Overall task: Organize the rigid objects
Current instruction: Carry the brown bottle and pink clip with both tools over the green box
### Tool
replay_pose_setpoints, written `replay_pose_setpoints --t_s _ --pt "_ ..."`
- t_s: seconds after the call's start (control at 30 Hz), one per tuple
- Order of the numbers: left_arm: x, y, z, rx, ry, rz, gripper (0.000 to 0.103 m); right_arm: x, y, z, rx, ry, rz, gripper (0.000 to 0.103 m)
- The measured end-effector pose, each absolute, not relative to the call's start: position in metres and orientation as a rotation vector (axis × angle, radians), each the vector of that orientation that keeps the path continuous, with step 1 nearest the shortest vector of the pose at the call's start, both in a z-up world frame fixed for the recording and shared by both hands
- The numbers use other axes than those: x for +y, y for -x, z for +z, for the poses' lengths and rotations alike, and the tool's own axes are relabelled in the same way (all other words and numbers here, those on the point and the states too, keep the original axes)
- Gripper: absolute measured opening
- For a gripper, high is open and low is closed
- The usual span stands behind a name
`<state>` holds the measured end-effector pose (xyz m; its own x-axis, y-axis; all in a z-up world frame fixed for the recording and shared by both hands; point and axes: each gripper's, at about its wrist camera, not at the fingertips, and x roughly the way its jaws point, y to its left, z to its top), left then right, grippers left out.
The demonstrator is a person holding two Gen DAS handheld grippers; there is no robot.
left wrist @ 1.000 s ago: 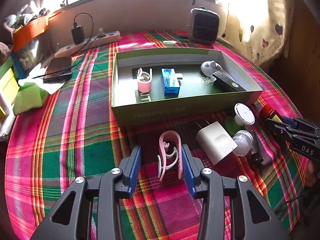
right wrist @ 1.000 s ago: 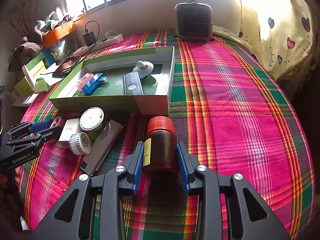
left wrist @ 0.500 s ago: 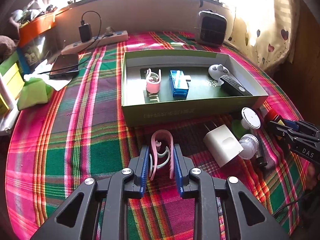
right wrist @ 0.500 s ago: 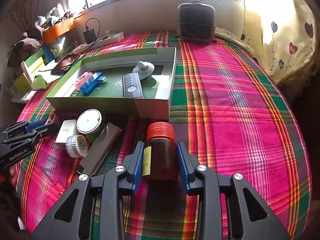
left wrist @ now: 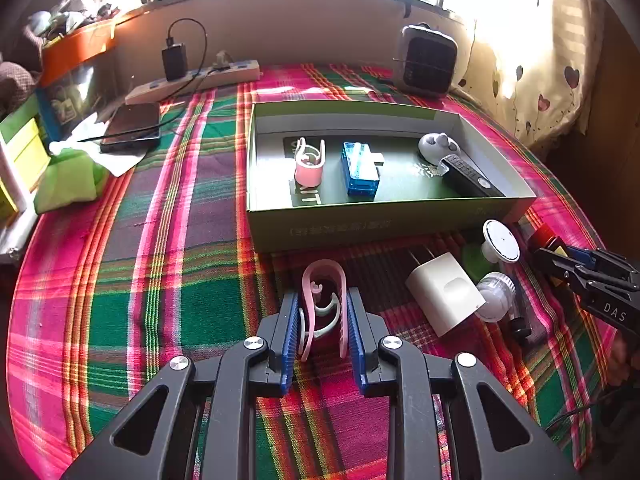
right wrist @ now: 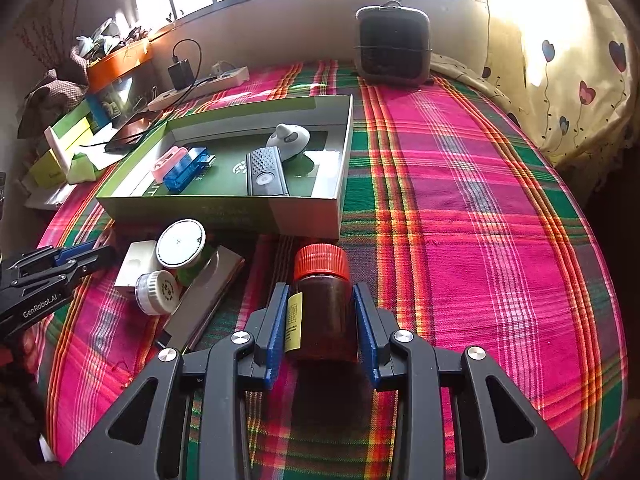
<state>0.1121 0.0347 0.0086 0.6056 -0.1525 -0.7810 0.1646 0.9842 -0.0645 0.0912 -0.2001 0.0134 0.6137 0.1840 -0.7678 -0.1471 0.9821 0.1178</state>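
**A:** Eyes on the pink clip [left wrist: 323, 300], lying on the plaid cloth [left wrist: 160, 280] just in front of the green box [left wrist: 360, 230]. The left gripper [left wrist: 322, 320] has it: blue pads [left wrist: 291, 328] pressed against both sides, jaws pinching the clip.

**B:** And on the other side, the brown bottle [right wrist: 323, 312] with the red cap [right wrist: 321, 261] lies between the right gripper's [right wrist: 322, 322] fingers. The pads [right wrist: 277, 320] sit tight along its flanks, jaws clamped on the bottle, yellow label facing the left pad. It's just short of the box's near corner.

**A:** Inside the box: a second pink clip [left wrist: 309, 164] standing at the left, a blue USB gadget [left wrist: 359, 170] beside it, then a white mouse-shaped piece [left wrist: 438, 147] touching a black remote [left wrist: 468, 176] at the right.

**B:** Between the two grippers there's a cluster waiting on the cloth. A white charger block [left wrist: 444, 294], a white round-lidded green container [right wrist: 181, 238], a small clear jar [right wrist: 156, 286] leaning on them, and a flat grey bar [right wrist: 206, 296] underneath.

**A:** All touching or overlapping, that lot. Further back, a power strip [left wrist: 192, 82] with a black adapter [left wrist: 175, 62] plugged in, and a dark phone [left wrist: 131, 127] near it.

**B:** Small heater [right wrist: 394, 42] against the far wall, heart-print curtain [right wrist: 560, 80] glowing on the right.
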Motion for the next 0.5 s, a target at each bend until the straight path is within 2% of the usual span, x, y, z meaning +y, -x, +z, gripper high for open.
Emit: replay_pose_setpoints --t_s 0.5 --pt "0.038 -0.111 0.035 0.849 -0.005 -0.188 0.022 -0.204 -0.089 0.033 0.845 -0.059 0.208 0.033"
